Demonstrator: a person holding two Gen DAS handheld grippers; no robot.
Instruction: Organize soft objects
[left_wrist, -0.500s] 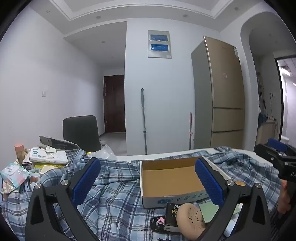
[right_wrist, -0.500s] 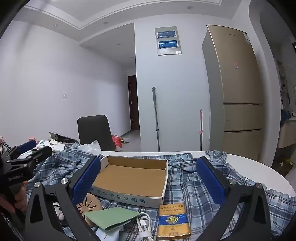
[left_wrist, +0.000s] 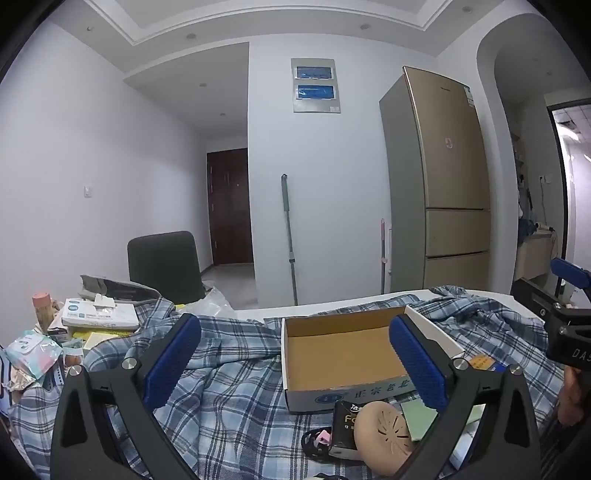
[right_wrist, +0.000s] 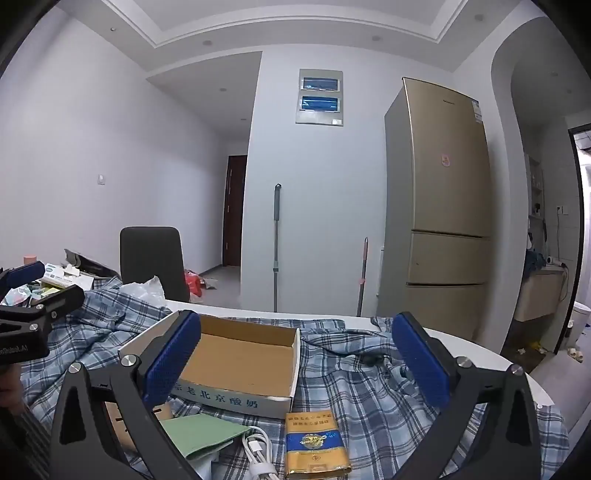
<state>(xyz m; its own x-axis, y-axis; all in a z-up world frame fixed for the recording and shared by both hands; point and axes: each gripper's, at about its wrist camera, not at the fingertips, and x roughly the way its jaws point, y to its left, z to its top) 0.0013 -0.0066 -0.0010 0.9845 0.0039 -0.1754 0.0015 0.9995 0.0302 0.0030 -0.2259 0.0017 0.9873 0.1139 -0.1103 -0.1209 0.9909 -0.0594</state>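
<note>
A crumpled blue plaid shirt (left_wrist: 236, 398) is spread over the white table, also in the right wrist view (right_wrist: 373, 391). An empty cardboard box (left_wrist: 340, 354) sits on it, also in the right wrist view (right_wrist: 243, 365). My left gripper (left_wrist: 295, 362) is open and empty, above the shirt, left of the box. My right gripper (right_wrist: 295, 365) is open and empty, above the box's right edge. Each gripper shows at the edge of the other's view: the right (left_wrist: 565, 314), the left (right_wrist: 33, 302).
In front of the box lie a beige round disc (left_wrist: 384, 432), a black pack (left_wrist: 343, 428), a green paper (right_wrist: 203, 432), a white cable (right_wrist: 258, 454) and a gold-blue pack (right_wrist: 314, 446). Tissues and packets (left_wrist: 96, 317) clutter the left. A dark chair (left_wrist: 162, 262) stands behind.
Both views shifted slightly; the right gripper has moved a little to the right over the box. Both grippers stay open and empty.
</note>
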